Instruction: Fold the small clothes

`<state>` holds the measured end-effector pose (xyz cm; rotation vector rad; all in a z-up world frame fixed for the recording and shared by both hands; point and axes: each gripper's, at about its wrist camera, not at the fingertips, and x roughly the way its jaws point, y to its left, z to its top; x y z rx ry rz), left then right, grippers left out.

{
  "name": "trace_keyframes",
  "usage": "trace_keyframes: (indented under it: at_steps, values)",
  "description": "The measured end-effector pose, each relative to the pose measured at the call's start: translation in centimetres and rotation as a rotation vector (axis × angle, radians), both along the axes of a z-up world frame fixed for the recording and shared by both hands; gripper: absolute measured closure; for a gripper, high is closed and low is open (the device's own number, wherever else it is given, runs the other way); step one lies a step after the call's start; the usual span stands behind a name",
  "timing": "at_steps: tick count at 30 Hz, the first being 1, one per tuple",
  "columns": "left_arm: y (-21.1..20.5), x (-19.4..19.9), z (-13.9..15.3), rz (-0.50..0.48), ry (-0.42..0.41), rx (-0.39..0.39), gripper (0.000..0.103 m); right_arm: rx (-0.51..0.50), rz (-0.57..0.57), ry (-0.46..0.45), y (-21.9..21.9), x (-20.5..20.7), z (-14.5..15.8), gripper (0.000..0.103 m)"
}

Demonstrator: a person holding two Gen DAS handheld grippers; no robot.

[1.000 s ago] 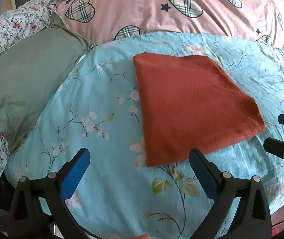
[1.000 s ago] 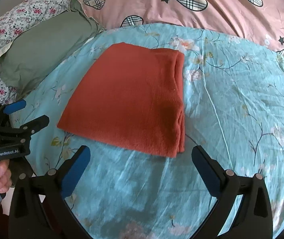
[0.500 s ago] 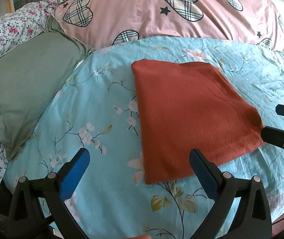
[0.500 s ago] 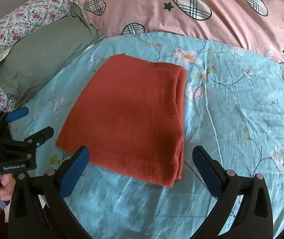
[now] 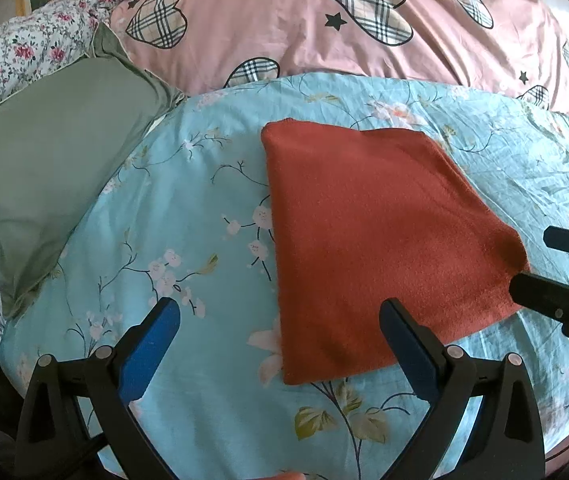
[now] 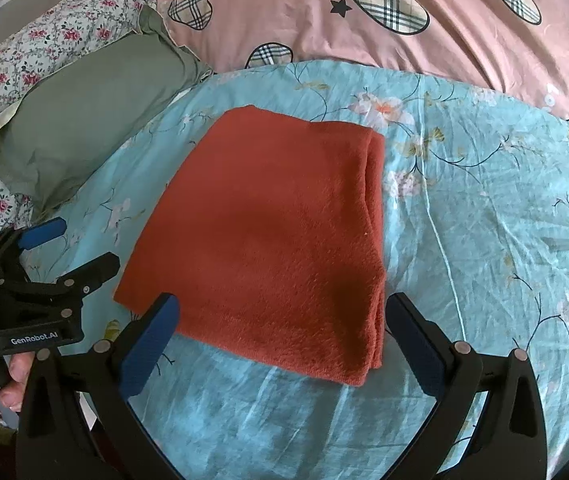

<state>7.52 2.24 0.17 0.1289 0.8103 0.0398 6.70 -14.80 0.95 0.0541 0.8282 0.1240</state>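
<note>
The rust-red garment [image 6: 268,232] lies flat on the turquoise floral sheet [image 6: 484,220], already folded into a compact, roughly rectangular pad with stacked layer edges along its right side. The right gripper [image 6: 280,344] hangs over the near edge with its blue-padded jaws spread wide and nothing between them; the left gripper [image 5: 276,344] is likewise spread wide and empty, its right finger over the garment's near left corner (its left finger is over bare sheet).

The likely trouble, in my judgement, is a partial pinch: closing on the top layer alone would peel the stack apart, and a pinch that goes too deep could drag the sheet up with the garment. The soft bed gives little to press against.

How many layers the pad has cannot be counted, and its underside is hidden. The green pillow [image 5: 44,168] and pink quilt [image 5: 284,28] run out of frame.
</note>
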Motion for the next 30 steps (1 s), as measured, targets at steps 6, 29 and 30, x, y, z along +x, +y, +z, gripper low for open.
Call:
trace_keyframes:
  at_steps: [6,29,30]
  values:
    - [-0.20,0.05,-0.16,0.003,0.004,-0.007,0.003,0.006,-0.008,0.001,-0.01,-0.14,-0.02,0.001]
    - [-0.70,-0.41,-0.10,0.009,0.003,-0.016,0.003,0.010,-0.010,0.005,0.46,-0.42,-0.22,0.001]
    - [-0.72,-0.40,-0.09,0.009,0.003,-0.016,0.003,0.011,-0.009,0.005,0.44,-0.42,-0.22,0.000]
